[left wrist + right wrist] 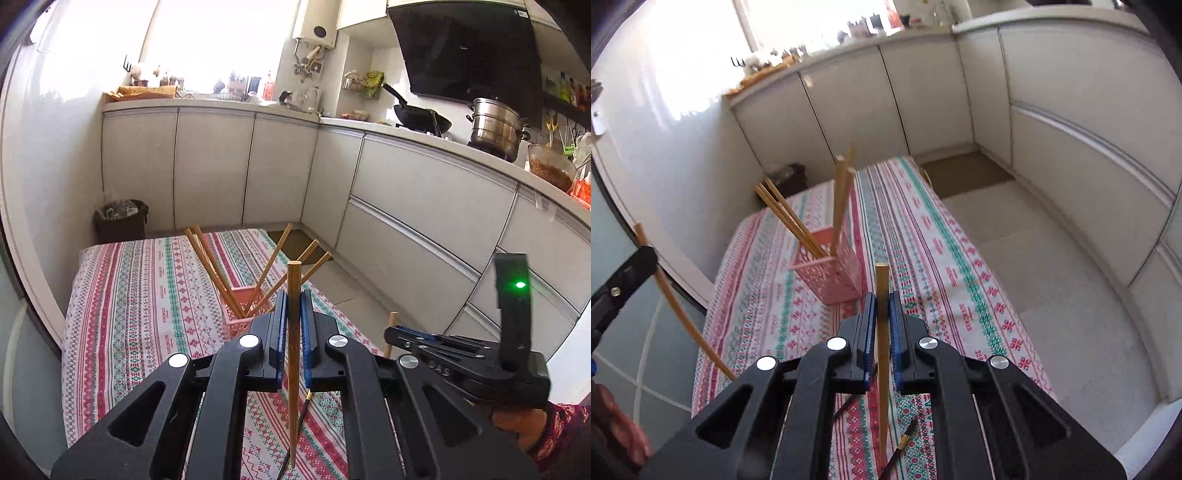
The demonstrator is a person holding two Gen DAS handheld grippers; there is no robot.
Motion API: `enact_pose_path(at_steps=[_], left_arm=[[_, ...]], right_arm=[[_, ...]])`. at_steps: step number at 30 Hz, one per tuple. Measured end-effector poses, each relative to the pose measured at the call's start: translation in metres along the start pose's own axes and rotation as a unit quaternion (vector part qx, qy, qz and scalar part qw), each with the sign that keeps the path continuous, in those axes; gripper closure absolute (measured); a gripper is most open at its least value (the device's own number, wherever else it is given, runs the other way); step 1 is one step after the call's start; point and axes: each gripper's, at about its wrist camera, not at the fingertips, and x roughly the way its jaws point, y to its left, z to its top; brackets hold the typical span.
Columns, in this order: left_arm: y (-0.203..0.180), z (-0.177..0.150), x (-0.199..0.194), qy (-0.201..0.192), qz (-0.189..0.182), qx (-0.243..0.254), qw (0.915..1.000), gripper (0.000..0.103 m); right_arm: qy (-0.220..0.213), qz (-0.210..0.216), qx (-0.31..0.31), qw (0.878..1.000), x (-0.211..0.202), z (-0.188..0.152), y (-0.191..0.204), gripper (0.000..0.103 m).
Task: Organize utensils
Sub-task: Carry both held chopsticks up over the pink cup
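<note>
Currently, the left gripper (294, 314) is clenched on a light wooden chopstick (294, 295) held upright between its blue pads, the blunt end above the jaws and the tapered end hanging below, clear of the striped patterned tablecloth (122, 295). Beyond it stands the pink perforated plastic utensil basket (242, 314), already loaded with several matching chopsticks (207, 266) that fan outward against its rim. The upright hold presumably suits a tip-first drop into that basket.

To the right, the right gripper (882, 314) is likewise clamped on a second light wooden chopstick (882, 295), also vertical, with the basket just ahead and to its left. Both grippers sit short of the basket, so insertion is judged not yet done.

Two thin dark utensils with gold bands (899, 448) lie on the cloth beneath the right gripper; the gripper body covers part of each, so their type cannot be confirmed. The basket floor is hidden by its walls. The table's near edge is cut off in both views.
</note>
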Motion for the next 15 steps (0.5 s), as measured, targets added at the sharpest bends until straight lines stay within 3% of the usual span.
enact_pose_path(at_steps=[8, 15], left_arm=[[-0.012, 0.036, -0.014, -0.043, 0.009, 0.009, 0.999, 0.097], [-0.009, 0.084, -0.01, -0.095, 0.039, 0.017, 0.9946, 0.097]], right_arm=[[-0.092, 0.037, -0.024, 0.995, -0.067, 0.05, 0.024, 0.095], [-0.155, 0.062, -0.03, 0.986, -0.078, 0.121, 0.048, 0.095]])
